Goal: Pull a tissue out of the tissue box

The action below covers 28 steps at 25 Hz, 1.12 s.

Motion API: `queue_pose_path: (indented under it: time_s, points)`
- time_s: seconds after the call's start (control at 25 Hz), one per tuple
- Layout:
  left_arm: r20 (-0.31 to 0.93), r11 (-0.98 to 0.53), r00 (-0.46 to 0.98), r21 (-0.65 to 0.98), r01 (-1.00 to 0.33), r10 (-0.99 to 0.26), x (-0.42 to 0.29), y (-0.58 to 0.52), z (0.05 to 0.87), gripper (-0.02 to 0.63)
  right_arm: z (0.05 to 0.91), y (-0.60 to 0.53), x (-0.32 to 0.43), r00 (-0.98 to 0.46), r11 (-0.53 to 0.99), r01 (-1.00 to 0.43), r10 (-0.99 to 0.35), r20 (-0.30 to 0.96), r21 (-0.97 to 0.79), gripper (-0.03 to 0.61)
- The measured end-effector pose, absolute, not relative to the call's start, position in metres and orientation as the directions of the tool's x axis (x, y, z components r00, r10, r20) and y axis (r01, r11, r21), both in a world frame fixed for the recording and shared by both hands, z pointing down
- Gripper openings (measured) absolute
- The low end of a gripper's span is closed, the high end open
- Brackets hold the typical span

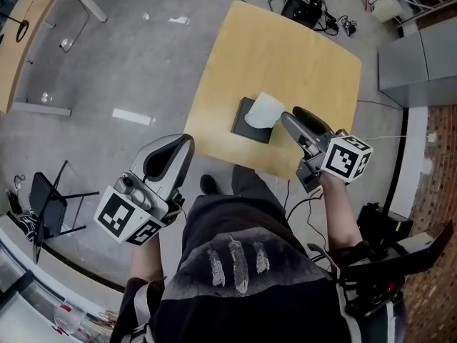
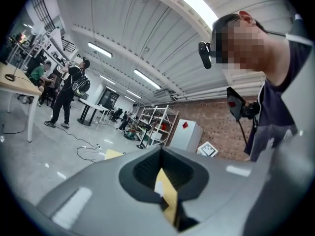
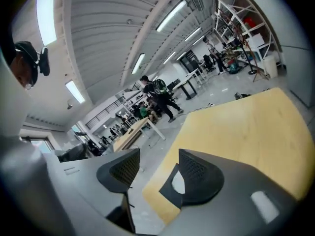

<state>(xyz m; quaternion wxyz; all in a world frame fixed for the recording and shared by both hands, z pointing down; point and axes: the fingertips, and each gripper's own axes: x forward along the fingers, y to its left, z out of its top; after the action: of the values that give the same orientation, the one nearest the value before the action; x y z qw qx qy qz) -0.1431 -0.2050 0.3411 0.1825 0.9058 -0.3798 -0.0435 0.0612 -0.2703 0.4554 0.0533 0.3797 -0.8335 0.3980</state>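
- Head view: the tissue box point(image 1: 243, 117) lies on the wooden table point(image 1: 285, 56), mid-frame and near the table's lower edge, with a white tissue point(image 1: 265, 111) standing out of its top.
- The right gripper point(image 1: 293, 114) is just right of the box, pointing up-left at the tissue with its jaws parted and not yet touching it. I judge this to be the approach step, before any grip.
- The left gripper point(image 1: 182, 143) hangs at lower left, off the table and over bare floor, well apart from the box.
- There is open tabletop above and to the right of the box. The table's lower edge is close to the box, so a pull upward and back toward the person looks the freest.
- Left gripper view: the left gripper point(image 2: 162, 181) has its jaws drawn close together, holding nothing. Only a thin sliver of yellow tabletop shows through the slit.
- Right gripper view: the right gripper point(image 3: 155, 168) has its jaws standing wide with nothing between them.
- The tissue box point(image 3: 166, 190) and tissue point(image 3: 178, 183) sit at lower centre, half hidden behind the jaw on the frame's right.
- The next move calls for shifting so the tissue comes between the pads, closing on its raised part, then lifting. The light box may lift with the tissue, and the left gripper is too far away to steady it.
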Motion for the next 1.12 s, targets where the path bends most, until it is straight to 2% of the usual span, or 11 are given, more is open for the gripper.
queue_pose_path:
  time_s: [0.08, 0.2, 0.4, 0.64, 0.8, 0.96, 1.12]
  points:
    - [0.068, -0.641, 0.707, 0.366, -0.674, -0.704, -0.144, -0.205, 0.343, 0.002, 0.475, -0.277, 0.073, -0.664, 0.363, -0.726, -0.593, 0.456, -0.584, 0.272]
    - [0.078, -0.640, 0.707, 0.365, -0.676, -0.702, -0.146, -0.207, 0.343, 0.002, 0.503, -0.284, 0.079, -0.638, 0.322, -0.753, -0.570, 0.518, -0.574, 0.293]
    - [0.098, -0.640, 0.710, 0.362, -0.678, -0.697, -0.146, -0.207, 0.347, 0.002, 0.545, -0.291, 0.078, -0.649, 0.250, -0.737, -0.519, 0.556, -0.628, 0.299]
    - [0.122, -0.638, 0.715, 0.368, -0.677, -0.688, -0.140, -0.211, 0.355, 0.002, 0.566, -0.300, 0.068, -0.678, 0.236, -0.712, -0.475, 0.561, -0.662, 0.291]
    - [0.133, -0.636, 0.716, 0.369, -0.677, -0.685, -0.135, -0.212, 0.358, 0.002, 0.571, -0.301, 0.061, -0.697, 0.256, -0.700, -0.453, 0.557, -0.667, 0.199]
    - [0.140, -0.635, 0.716, 0.369, -0.679, -0.684, -0.135, -0.212, 0.361, 0.002, 0.574, -0.302, 0.059, -0.700, 0.262, -0.697, -0.450, 0.554, -0.667, 0.056]
    - [0.145, -0.637, 0.717, 0.364, -0.680, -0.682, -0.134, -0.213, 0.362, 0.002, 0.576, -0.302, 0.058, -0.694, 0.245, -0.699, -0.457, 0.556, -0.672, 0.000]
